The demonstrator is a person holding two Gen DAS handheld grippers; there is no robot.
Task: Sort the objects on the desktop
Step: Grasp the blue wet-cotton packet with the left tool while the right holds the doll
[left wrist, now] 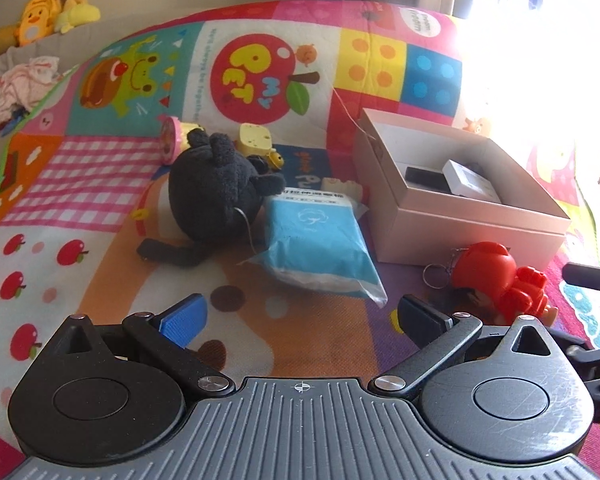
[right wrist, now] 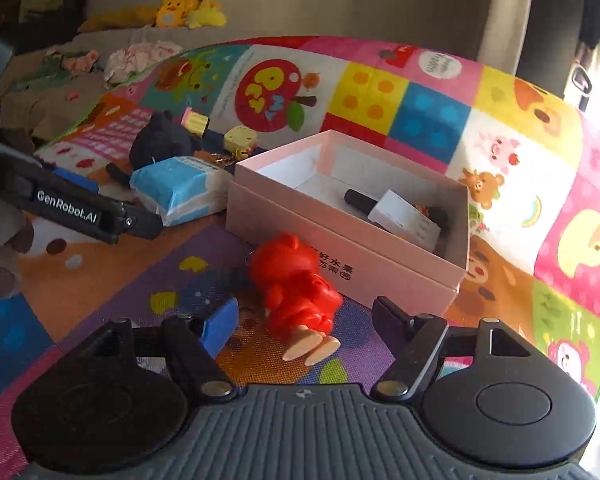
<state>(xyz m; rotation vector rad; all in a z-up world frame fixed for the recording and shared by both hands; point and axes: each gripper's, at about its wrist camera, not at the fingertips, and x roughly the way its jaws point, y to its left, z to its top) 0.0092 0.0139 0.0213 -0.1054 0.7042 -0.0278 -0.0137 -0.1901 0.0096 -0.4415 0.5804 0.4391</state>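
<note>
- Fingers of the right gripper (right wrist: 302, 320) are wide apart, with the red toy (right wrist: 296, 284) lying lengthwise between them, feet nearest.
- Left gripper (left wrist: 300, 318), fingers apart too, is farther off.

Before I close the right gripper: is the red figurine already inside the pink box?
No, the red figurine lies on the mat in front of the pink box, outside its wall, between the open fingers of the right gripper.
</note>
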